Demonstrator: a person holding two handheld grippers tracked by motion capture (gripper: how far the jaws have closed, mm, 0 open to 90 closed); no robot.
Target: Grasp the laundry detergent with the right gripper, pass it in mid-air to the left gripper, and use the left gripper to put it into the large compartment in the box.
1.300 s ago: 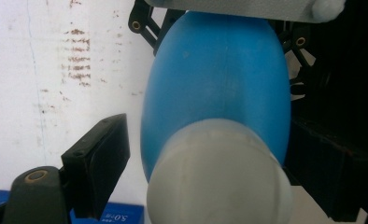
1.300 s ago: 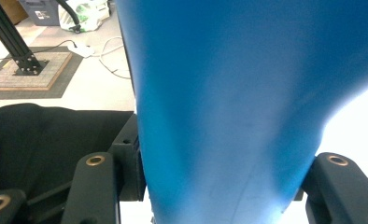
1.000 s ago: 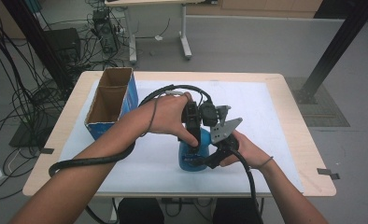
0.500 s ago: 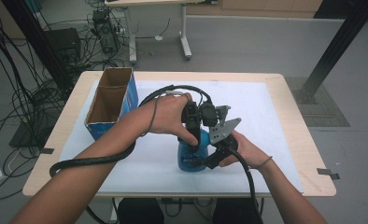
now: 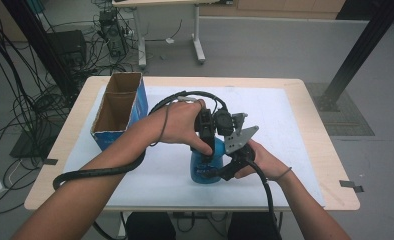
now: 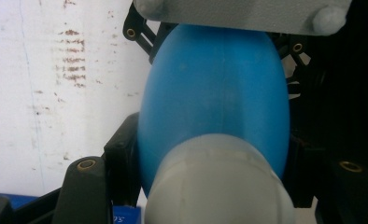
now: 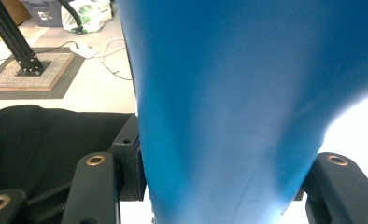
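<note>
Light wood table (image 5: 330,165) w/ white mat (image 5: 285,120) on top. Grey floor (image 5: 285,45) all round. Cable tangle (image 5: 15,115) far left of fingers, black box (image 5: 67,45) behind it. 2nd desk on white legs (image 5: 197,37) well beyond fingers. Black strut (image 5: 357,55) on patterned floor mat (image 5: 347,112) far right. Even indoor light.

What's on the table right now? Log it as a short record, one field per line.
work surface: white mat on a wooden table
held item: blue bottle, upright, pale cap on top
left gripper: from above, jaws just closed at the bottle's cap end
right gripper: shut on the bottle's body from the side
other item: open cardboard box, far left, apart from the bottle
</note>
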